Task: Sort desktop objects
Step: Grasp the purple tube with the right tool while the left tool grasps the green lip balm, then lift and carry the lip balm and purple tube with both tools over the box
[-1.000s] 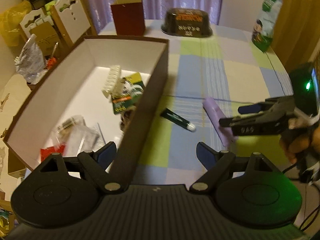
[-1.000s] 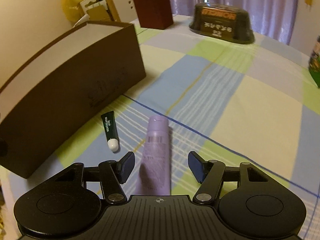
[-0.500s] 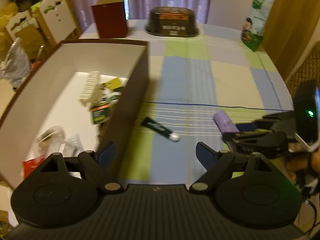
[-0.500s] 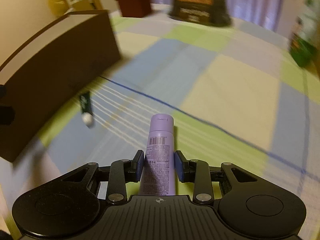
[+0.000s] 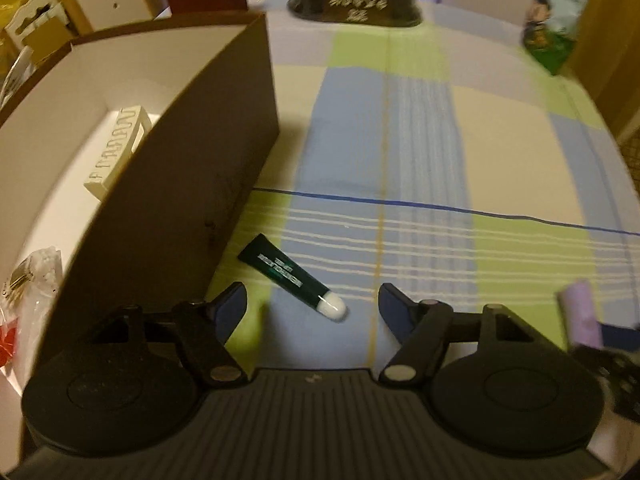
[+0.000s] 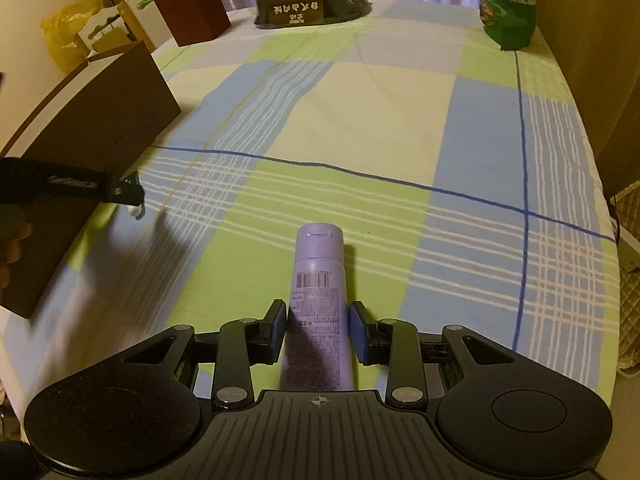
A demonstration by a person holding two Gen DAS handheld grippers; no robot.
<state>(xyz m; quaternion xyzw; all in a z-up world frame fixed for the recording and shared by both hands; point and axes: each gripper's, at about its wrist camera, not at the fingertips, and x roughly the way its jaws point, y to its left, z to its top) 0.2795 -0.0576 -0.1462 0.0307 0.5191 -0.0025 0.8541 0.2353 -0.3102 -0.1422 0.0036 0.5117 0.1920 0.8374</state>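
Right wrist view: right tool (image 6: 318, 332) clamped on purple tube (image 6: 318, 280), tube clear of bench (image 6: 400, 120). Left tool (image 5: 310, 304) spread wide, low over green tube (image 5: 290, 276) lying beside box (image 5: 192, 184) (other items already inside). Step judged: carrying purple tube to box. Next calls for lift over box wall; left tool closing on green tube.

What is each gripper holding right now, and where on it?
Right gripper clamps the purple tube around its lower body. Left gripper is open, holding nothing.
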